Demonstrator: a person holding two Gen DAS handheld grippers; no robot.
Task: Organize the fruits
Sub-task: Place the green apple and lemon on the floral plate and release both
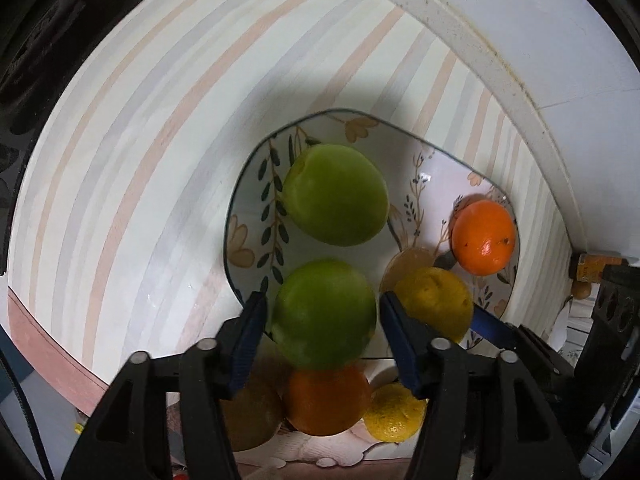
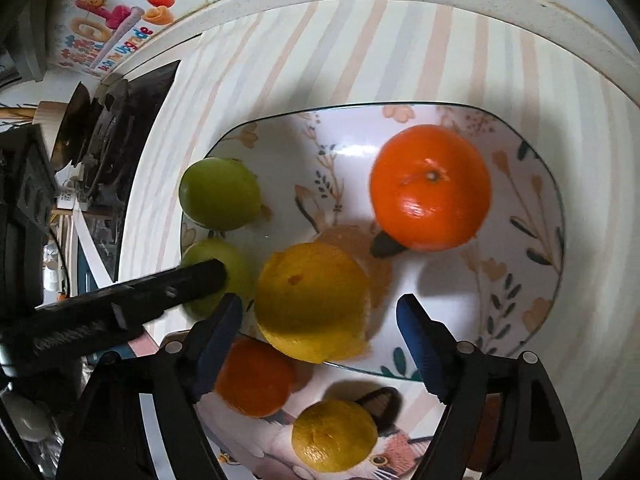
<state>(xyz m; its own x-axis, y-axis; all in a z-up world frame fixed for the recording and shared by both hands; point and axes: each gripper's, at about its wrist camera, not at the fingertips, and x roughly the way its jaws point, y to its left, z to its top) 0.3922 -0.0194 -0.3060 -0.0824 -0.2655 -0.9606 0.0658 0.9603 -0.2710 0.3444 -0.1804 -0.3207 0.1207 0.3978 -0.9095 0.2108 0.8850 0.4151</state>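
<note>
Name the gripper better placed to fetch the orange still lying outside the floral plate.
Left, probably. The loose orange lies directly below the left gripper, between its open jaws in that view; from the right gripper it sits off to one side.

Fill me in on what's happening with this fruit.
A person with two handheld grippers is sorting fruit into a floral plate. The left gripper straddles a green fruit, the right gripper a lemon, neither visibly squeezing. Another green fruit and an orange already sit on it.

Striped tablecloth [image 1: 120,168] carries a floral plate [image 2: 532,184] and a cat-print plate [image 2: 400,440]
</note>
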